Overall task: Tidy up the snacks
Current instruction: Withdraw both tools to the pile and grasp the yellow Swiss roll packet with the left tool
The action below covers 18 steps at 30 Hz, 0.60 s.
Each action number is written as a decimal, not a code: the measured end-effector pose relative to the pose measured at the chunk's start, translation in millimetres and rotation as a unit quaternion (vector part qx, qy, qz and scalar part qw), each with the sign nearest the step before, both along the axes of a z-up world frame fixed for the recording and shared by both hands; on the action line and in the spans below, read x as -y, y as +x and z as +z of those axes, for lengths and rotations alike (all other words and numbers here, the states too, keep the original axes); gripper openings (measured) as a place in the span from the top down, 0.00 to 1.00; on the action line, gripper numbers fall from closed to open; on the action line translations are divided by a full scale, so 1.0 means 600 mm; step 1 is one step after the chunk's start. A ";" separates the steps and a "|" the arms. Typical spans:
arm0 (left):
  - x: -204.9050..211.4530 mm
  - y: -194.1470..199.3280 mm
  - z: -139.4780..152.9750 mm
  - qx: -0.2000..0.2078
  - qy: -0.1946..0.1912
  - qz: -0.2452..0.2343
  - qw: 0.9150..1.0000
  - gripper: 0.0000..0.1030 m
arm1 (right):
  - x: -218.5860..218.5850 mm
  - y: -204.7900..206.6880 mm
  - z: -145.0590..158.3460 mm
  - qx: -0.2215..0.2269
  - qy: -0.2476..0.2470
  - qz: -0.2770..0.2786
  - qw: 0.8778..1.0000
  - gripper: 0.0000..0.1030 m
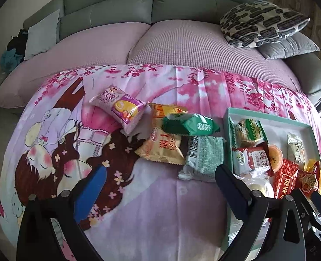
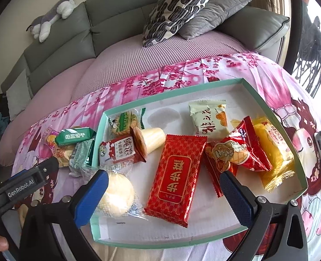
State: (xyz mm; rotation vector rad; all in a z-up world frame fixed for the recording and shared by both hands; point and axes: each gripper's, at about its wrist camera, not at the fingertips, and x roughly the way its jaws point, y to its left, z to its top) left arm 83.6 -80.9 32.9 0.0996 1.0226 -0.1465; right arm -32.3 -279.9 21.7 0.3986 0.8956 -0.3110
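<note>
My left gripper (image 1: 160, 184) hovers open over the cartoon-printed cloth (image 1: 151, 206) with nothing between its fingers. Beyond it lie loose snacks: a pink packet (image 1: 120, 106), an orange one (image 1: 162, 111), a green one (image 1: 188, 124), a yellow one (image 1: 162, 148) and a silver-green one (image 1: 204, 156). To the right sits the teal-rimmed tray (image 1: 278, 130). My right gripper (image 2: 164, 195) is open above the tray (image 2: 156, 226). A flat red packet (image 2: 175, 178) lies between its fingers, and the pads stand apart from it. A clear-wrapped round cake (image 2: 117, 193) lies by the left pad.
The tray also holds a pudding cup (image 2: 149, 141), a cream packet (image 2: 210, 117), a red waffle packet (image 2: 236, 152) and a yellow packet (image 2: 271, 152). The grey sofa (image 1: 151, 6) with patterned cushions (image 1: 260, 21) lies behind. A left gripper finger (image 2: 40, 171) shows beside the tray.
</note>
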 end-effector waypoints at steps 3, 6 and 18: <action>-0.027 0.014 0.009 -0.002 -0.011 0.016 1.000 0.03 | -0.009 0.005 0.005 0.006 -0.006 0.007 1.000 0.00; -0.060 0.028 0.017 -0.003 -0.019 0.029 0.999 0.03 | -0.019 0.012 0.009 0.010 -0.014 0.015 1.000 0.00; -0.169 0.115 0.001 -0.054 -0.058 0.073 0.994 0.03 | -0.076 0.077 0.030 0.045 0.012 0.066 0.997 0.00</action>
